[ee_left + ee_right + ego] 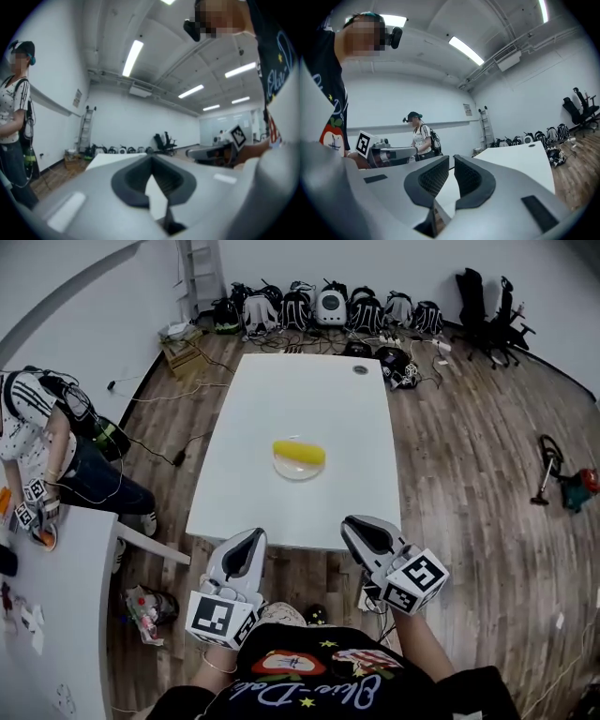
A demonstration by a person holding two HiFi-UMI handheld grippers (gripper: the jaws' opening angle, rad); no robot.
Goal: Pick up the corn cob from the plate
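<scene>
Corn cob (299, 453); left tongs (251, 534), right tongs (350, 522) level

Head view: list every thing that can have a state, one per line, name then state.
corn cob, lying on its side on the plate, untouched
plate, flat on the white table, holding the cob
left tool, jaws shut, empty, by the table's near edge, well apart from the cob
right tool, jaws shut, empty, by the table's near edge, well apart from the cob
</scene>
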